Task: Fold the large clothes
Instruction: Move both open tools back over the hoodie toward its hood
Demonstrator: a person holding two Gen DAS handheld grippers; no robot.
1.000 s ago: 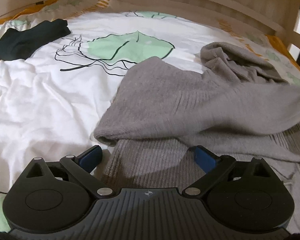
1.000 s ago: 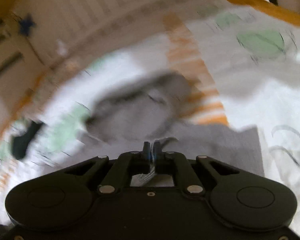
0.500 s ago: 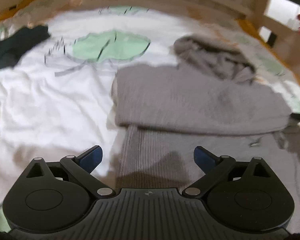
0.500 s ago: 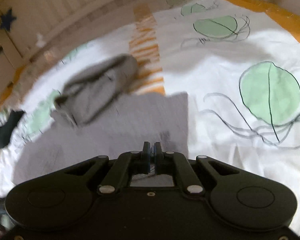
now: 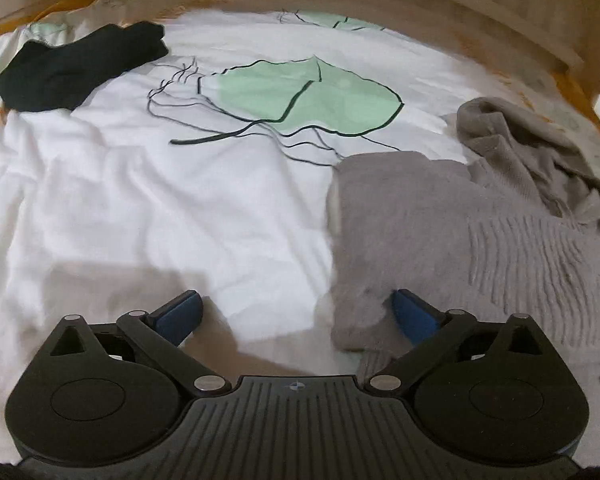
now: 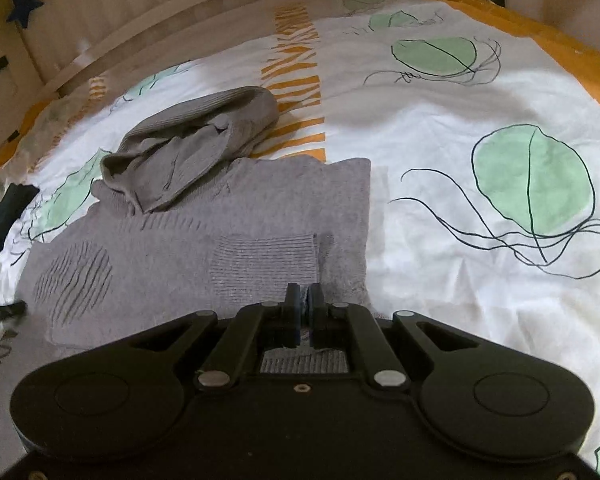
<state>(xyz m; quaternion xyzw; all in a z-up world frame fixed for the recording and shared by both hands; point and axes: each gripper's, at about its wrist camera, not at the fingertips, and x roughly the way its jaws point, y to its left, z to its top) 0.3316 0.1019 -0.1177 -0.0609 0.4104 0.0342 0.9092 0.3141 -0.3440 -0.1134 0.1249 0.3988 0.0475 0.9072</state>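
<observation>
The white bedspread (image 5: 140, 208) with green leaf prints fills my view, and the grey sweater (image 6: 204, 240) lies flat on it with its hood end bunched at the far side. My left gripper (image 5: 296, 312) hangs spread wide above the sweater's near edge, touching nothing. My right gripper (image 6: 303, 300) is pinched together, seemingly on a sweater fold, though the fabric between the pads is hard to make out; a dark garment (image 5: 80, 64) sits well apart.

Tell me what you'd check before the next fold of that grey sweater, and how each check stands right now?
1. Right gripper shut on the grey sweater: ok; knit shows behind its jaws.
2. Left gripper open, holding nothing: ok.
3. Sweater body lying flat on the bedsheet: ok.
4. Far sleeve flattened: not ok, bunched.
5. Black garment apart from the sweater: ok.
6. Near hem straight: cannot tell, hidden.
</observation>
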